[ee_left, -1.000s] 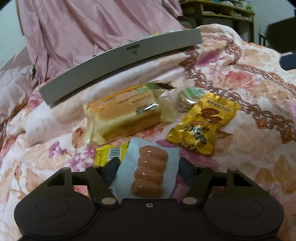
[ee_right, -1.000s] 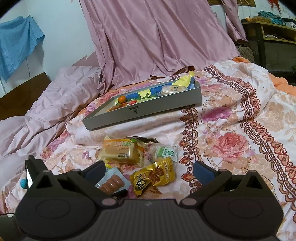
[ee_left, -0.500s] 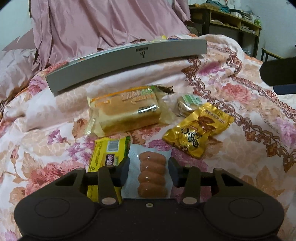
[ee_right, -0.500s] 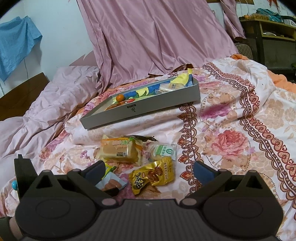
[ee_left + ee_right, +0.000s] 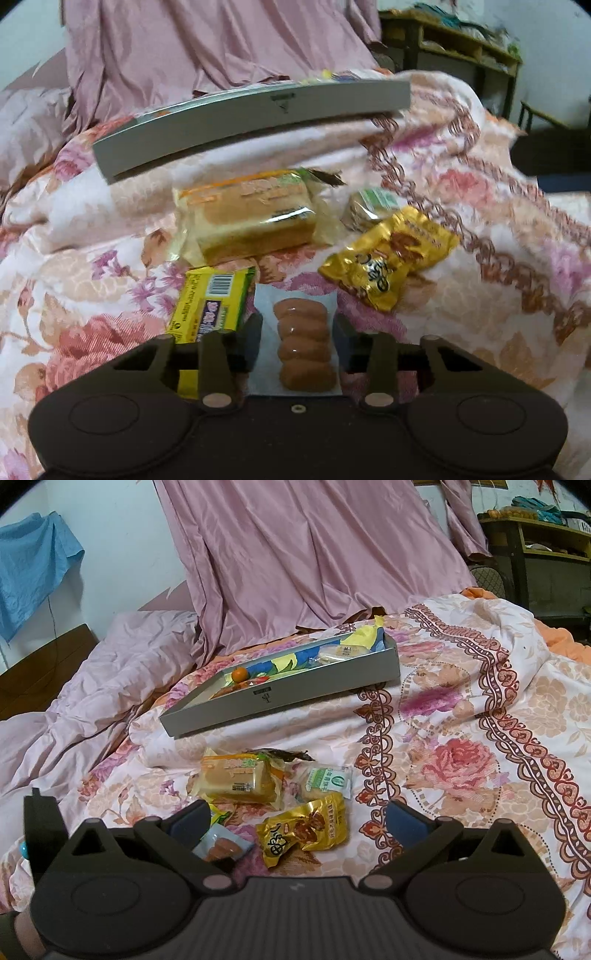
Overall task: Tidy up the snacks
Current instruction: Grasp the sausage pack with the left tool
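Pink sausage pack (image 5: 301, 345) lengthwise (between claw fingers)

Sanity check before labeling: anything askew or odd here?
Yes: the grey tray sits tilted on the rumpled floral quilt, its right corner overhanging a fold. Several snack packets, including the bread pack, lie loose in front of it.

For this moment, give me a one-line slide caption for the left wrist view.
Left gripper closed on a sausage pack on the floral quilt, grey tray beyond.

left hand-held gripper (image 5: 297, 341) closed on sausage pack (image 5: 300, 345)
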Demonstrator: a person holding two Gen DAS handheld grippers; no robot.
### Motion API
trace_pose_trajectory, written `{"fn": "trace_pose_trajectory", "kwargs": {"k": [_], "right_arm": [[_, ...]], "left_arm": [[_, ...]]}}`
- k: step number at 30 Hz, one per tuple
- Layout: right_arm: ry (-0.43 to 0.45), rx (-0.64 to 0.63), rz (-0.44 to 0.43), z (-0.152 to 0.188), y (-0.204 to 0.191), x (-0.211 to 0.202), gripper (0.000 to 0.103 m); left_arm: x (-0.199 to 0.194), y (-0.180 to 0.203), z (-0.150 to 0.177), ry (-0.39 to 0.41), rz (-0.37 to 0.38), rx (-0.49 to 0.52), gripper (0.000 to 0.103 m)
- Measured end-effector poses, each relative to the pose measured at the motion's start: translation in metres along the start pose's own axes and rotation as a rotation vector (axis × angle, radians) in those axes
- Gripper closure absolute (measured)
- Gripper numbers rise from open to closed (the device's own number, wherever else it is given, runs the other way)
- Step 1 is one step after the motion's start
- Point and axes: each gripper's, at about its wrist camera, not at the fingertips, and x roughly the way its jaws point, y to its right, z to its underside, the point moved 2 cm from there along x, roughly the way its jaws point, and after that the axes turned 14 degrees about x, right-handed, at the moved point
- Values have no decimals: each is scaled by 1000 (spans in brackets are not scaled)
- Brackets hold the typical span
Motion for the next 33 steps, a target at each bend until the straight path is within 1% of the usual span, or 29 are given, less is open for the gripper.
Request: {"fn": "trace_pose_trajectory", "kwargs": {"k": [1,2,3,4,6,8,13,18,19,20,21,22,23,24,26,27,29,31,32,33], "right_arm": [[-2,-2,2,1,0,0,0],[-5,-7,5,1,-1,2,0],[-8,-11,8,2,-1,3,0],[-13,-17,12,3,-1,5,0],[-29,-27,27,5,-1,9,0],[-46,-37,39,8,-1,15,0],[-59,-57,48,12,-4,21,0],[-59,-46,48,11,-2,18,0],[-60,-43,46,11,-2,18,0],[-60,-44,44,11,-2,18,0],[-59,-46,43,11,-2,17,0],[-59,-48,43,10,-3,17,0],[-59,-48,42,10,-2,17,0],[-57,-46,41,10,-2,16,0],[-53,-42,40,9,-1,16,0],[-52,-42,39,9,-1,15,0],[-55,-44,43,9,-1,16,0],[-57,-47,42,9,-2,17,0],[-57,-56,47,9,-2,18,0],[-57,-66,55,10,-3,20,0]], "left_arm": [[-2,-2,-1,9,-6,-10,76],[-7,-5,-3,26,-19,-15,93],[-12,-9,-6,46,-16,-34,101],[-19,-14,-9,71,-13,-60,103],[-25,-21,-9,92,-24,-81,103],[-23,-24,-9,81,-19,-100,103],[-14,-19,-7,48,-11,-76,102],[-11,-25,-1,46,47,-174,102],[-10,-29,1,49,70,-222,97],[-7,-32,2,50,90,-259,88],[-3,-33,4,35,117,-292,73],[5,-34,8,0,155,-325,70],[11,-32,12,-20,177,-354,70],[11,-31,12,-10,166,-355,71],[8,-25,7,11,137,-296,75],[6,-23,6,23,131,-277,79],[5,-23,5,28,149,-280,83],[1,-25,3,44,171,-298,90],[-3,-27,2,57,168,-302,91],[-9,-28,0,72,151,-296,91]]}}
